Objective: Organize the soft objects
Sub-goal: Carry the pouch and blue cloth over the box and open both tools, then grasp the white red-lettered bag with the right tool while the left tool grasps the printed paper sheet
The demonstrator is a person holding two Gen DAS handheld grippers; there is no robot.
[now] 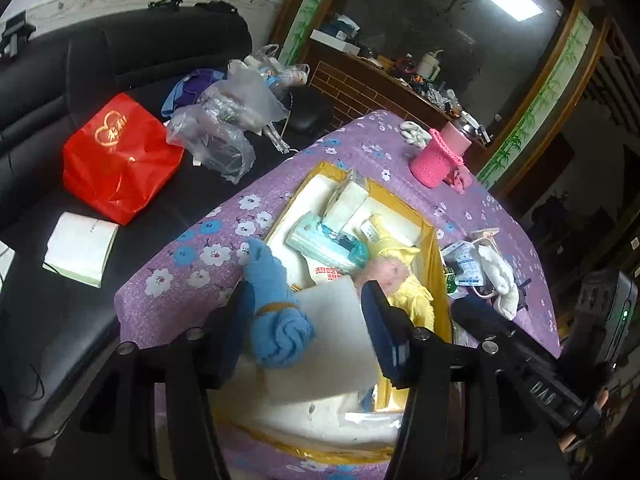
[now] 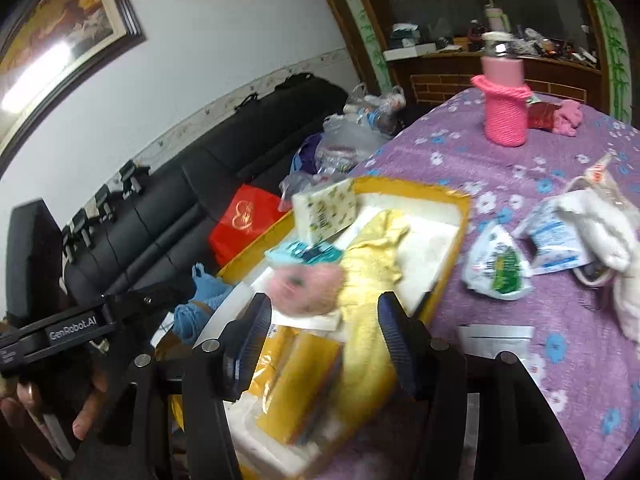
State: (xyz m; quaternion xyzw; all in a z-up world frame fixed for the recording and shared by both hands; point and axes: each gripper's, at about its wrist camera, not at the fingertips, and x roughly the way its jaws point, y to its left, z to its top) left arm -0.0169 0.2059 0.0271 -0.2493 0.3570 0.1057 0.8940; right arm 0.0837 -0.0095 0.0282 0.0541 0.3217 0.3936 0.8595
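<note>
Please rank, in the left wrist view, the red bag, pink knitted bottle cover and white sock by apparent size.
1. red bag
2. pink knitted bottle cover
3. white sock
The last two look alike in size, so their order is unsure.

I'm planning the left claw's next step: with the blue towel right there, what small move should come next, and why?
Probably ease the left claw toward the blue towel and close on it. The claw stands open; the rolled towel lies against one finger, at the box edge beside the foam sheet, not yet gripped. The right claw is open over the yellow cloth.

Home living room; black sofa [image 1: 60,92]; framed picture [image 2: 60,20].
</note>
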